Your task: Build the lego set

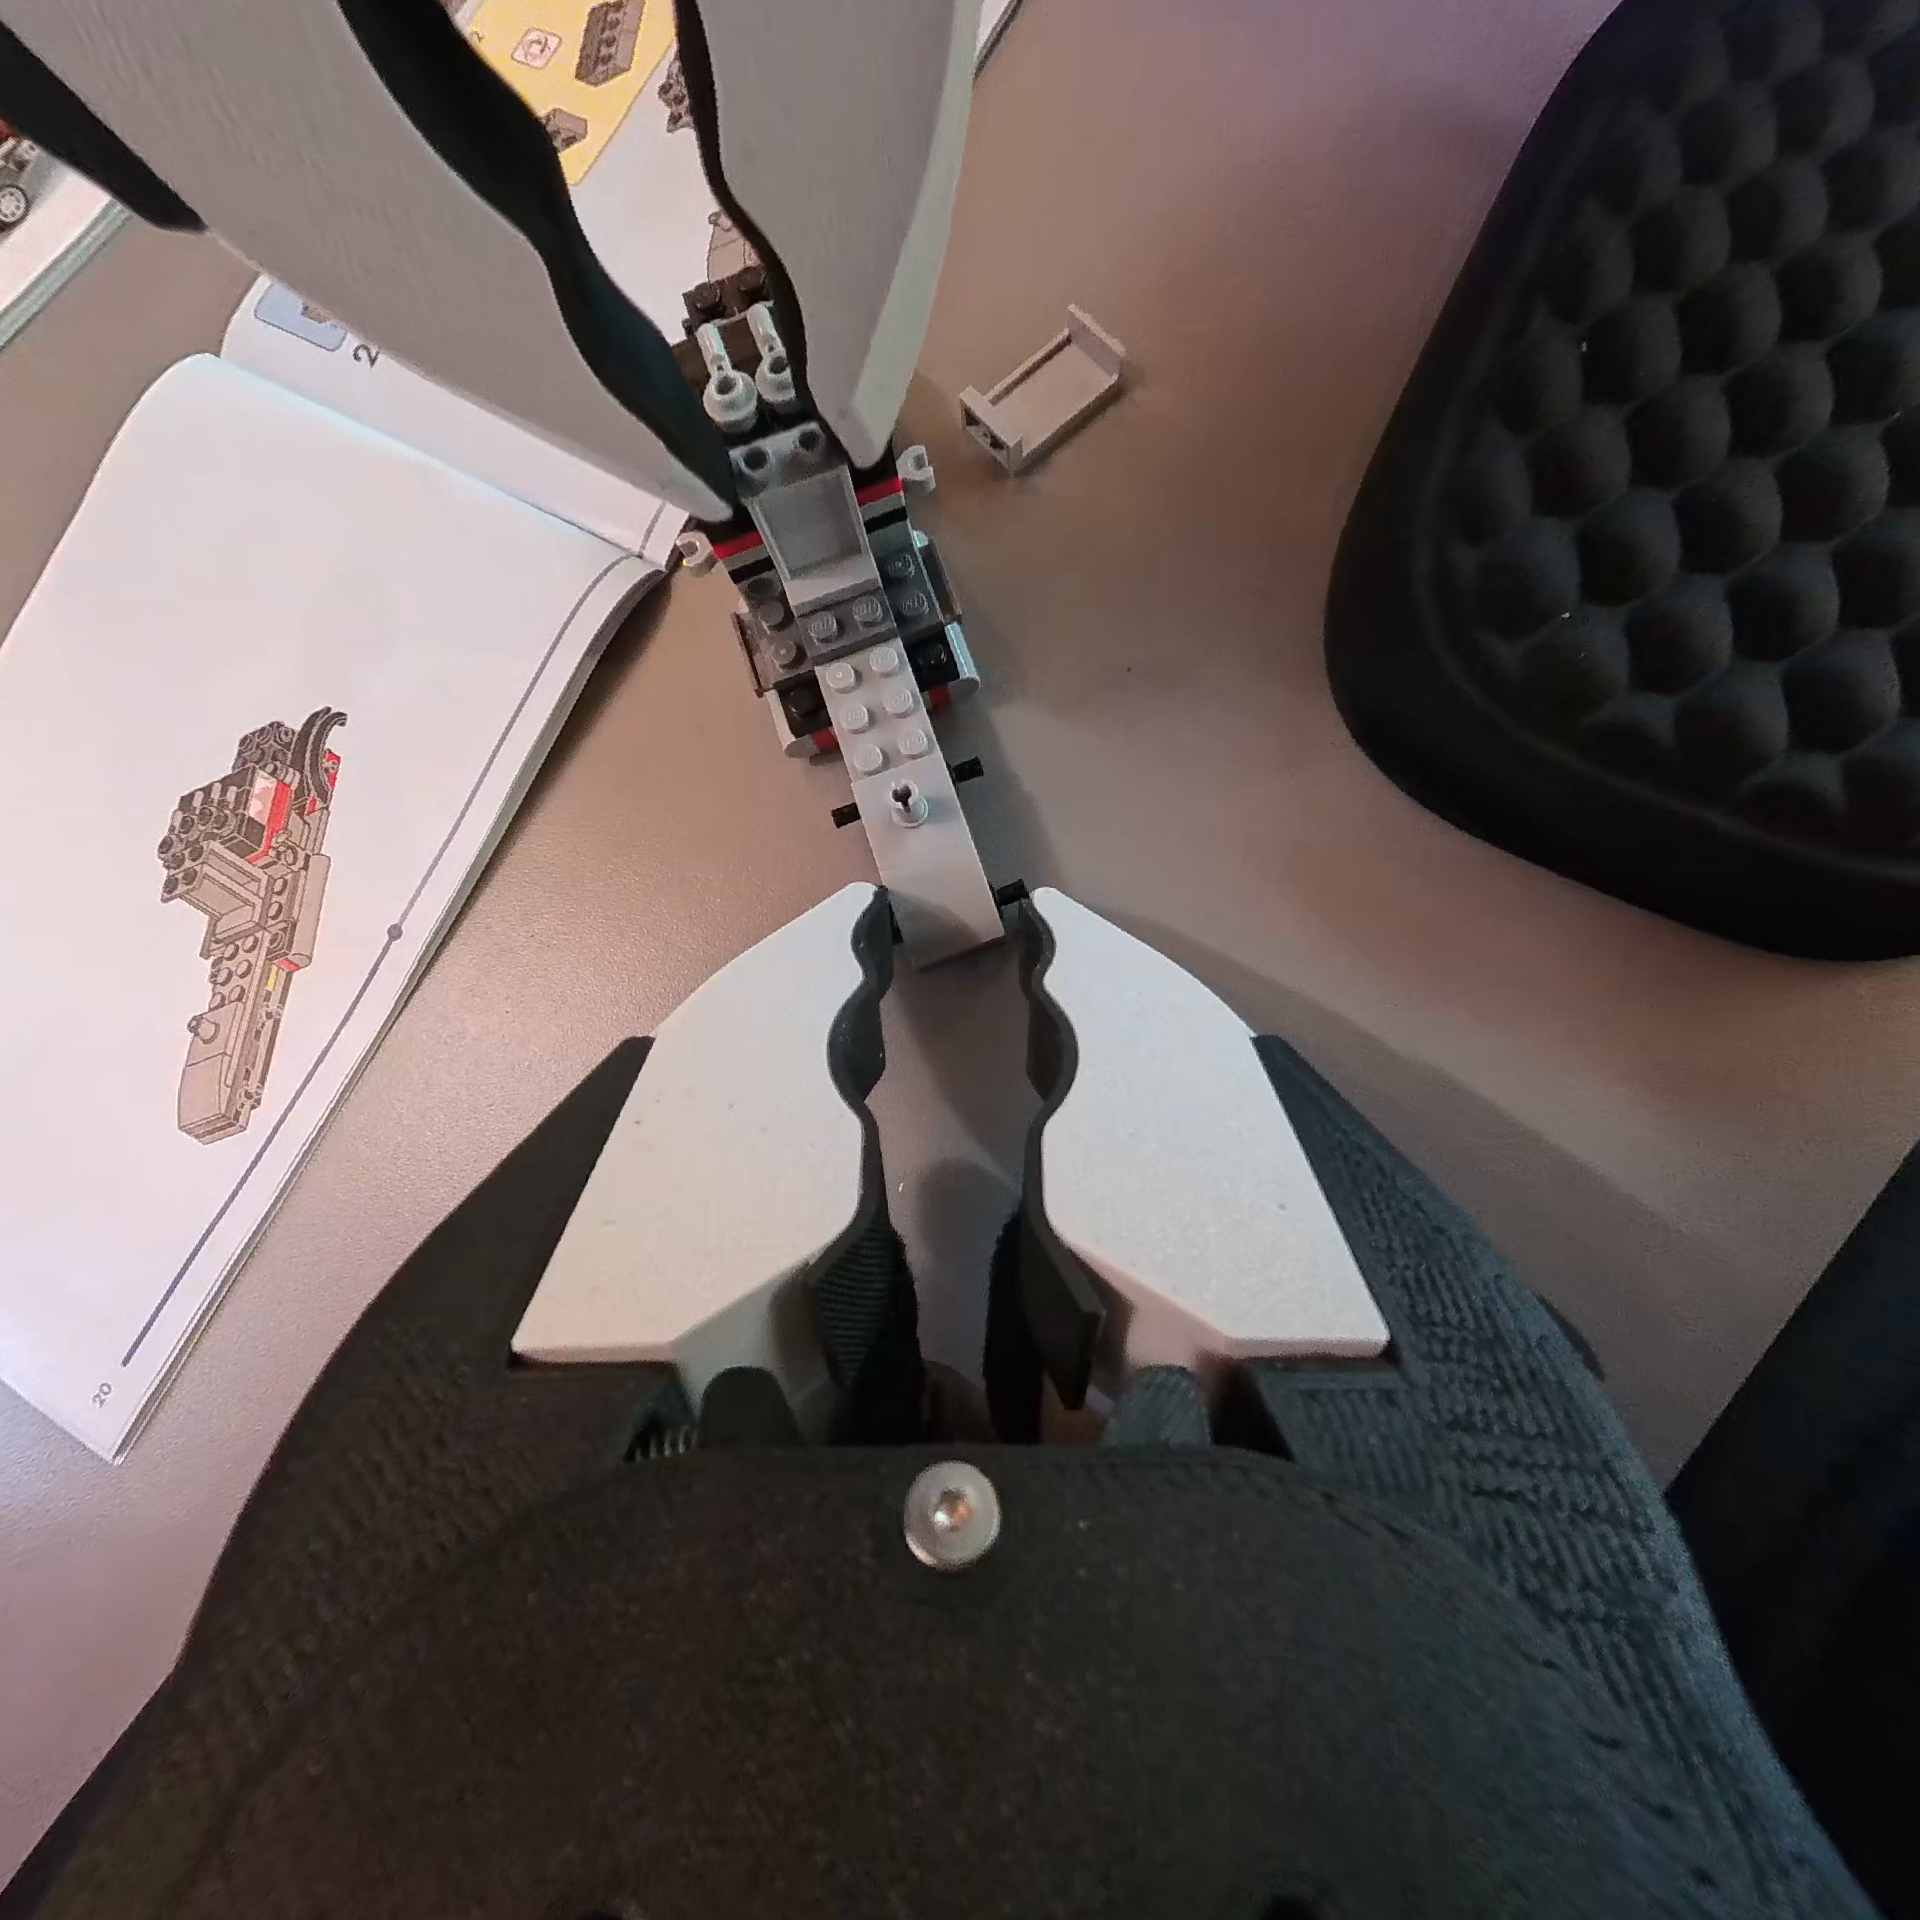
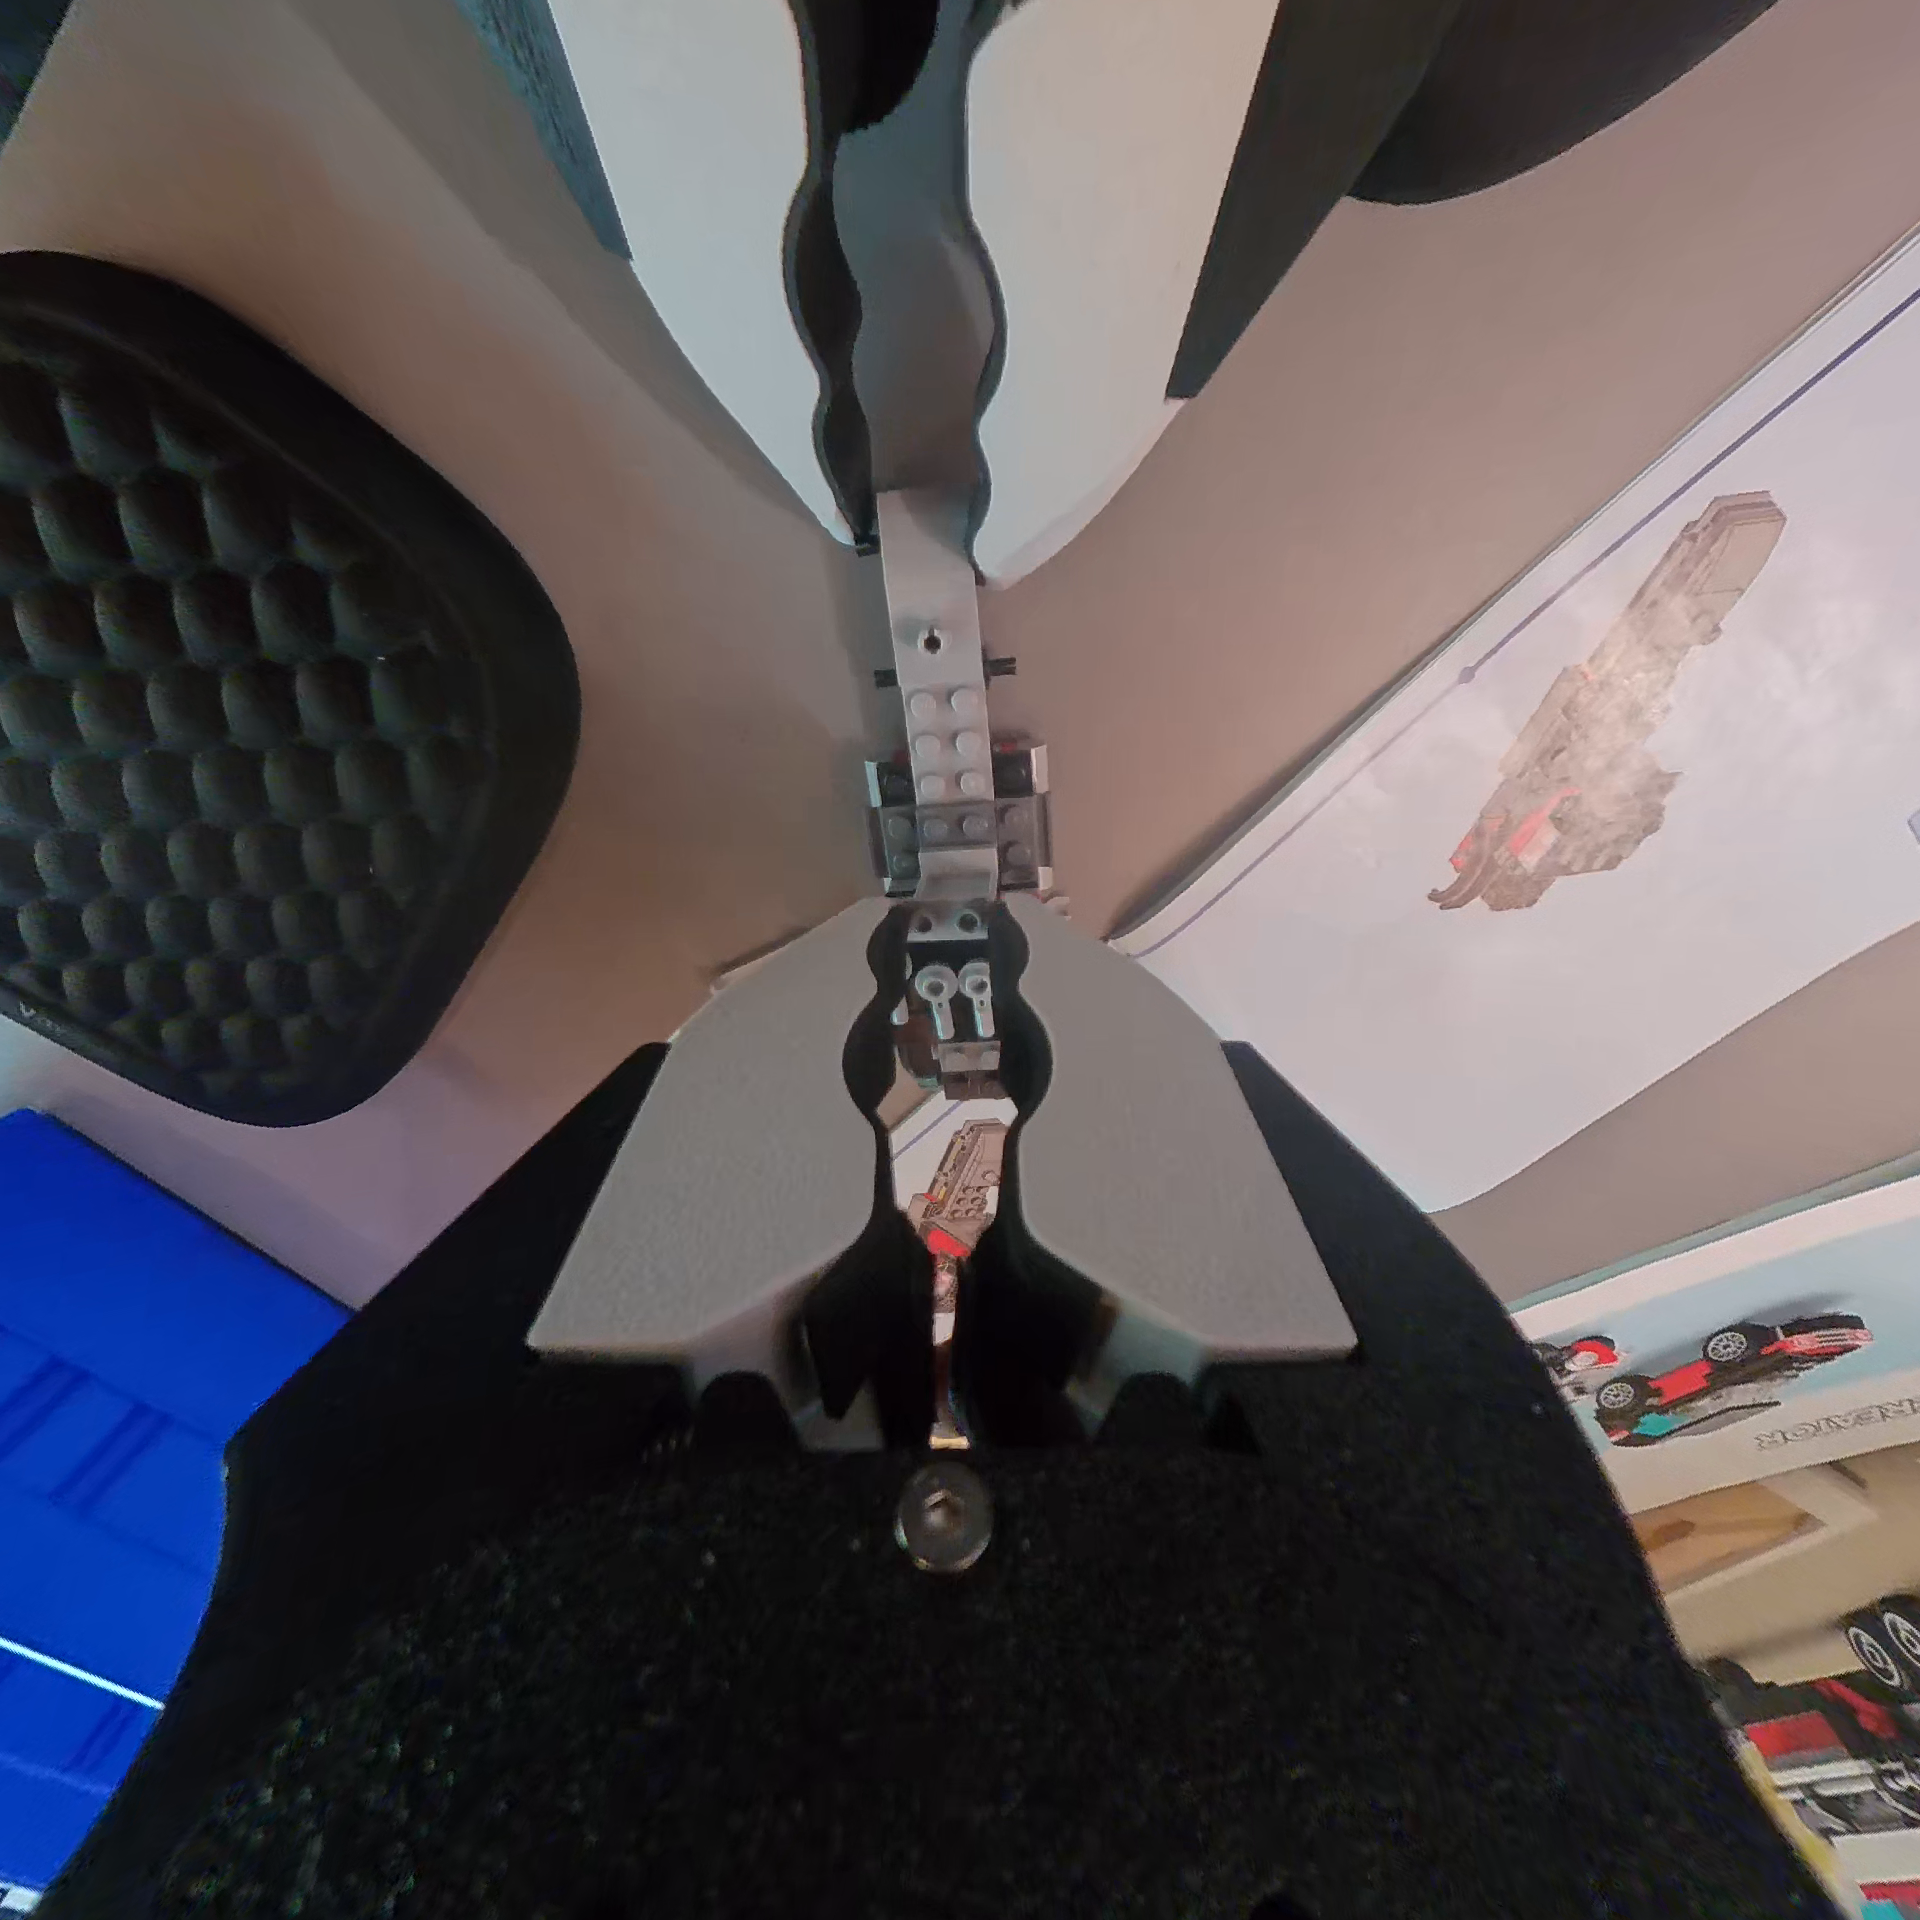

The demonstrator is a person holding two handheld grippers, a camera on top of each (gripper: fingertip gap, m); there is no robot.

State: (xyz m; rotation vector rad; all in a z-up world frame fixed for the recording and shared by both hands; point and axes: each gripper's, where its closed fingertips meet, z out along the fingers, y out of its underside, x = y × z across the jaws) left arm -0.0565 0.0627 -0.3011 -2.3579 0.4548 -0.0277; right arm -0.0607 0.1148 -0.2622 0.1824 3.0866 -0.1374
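Left wrist view: lego car [image 1: 852,665] half built, squeezed at both ends by left gripper [image 1: 956,925] and right gripper [image 1: 790,488]; grey piece [image 1: 1044,405] left loose.

In the left wrist view, bare desk [image 1: 1195,779] lies open right of centre, hemmed by the black dimpled pad [image 1: 1662,520] at right, a loose grey brick [image 1: 1044,403] above, and the open booklet [image 1: 260,831] at left.

Two wrist cameras, opposed, close range.
We see each looking toward 12 o'clock along its fingers; both share the lego model [image 1: 868,665] [image 2: 956,790] on the table [image 1: 1195,727] [image 2: 1299,582].
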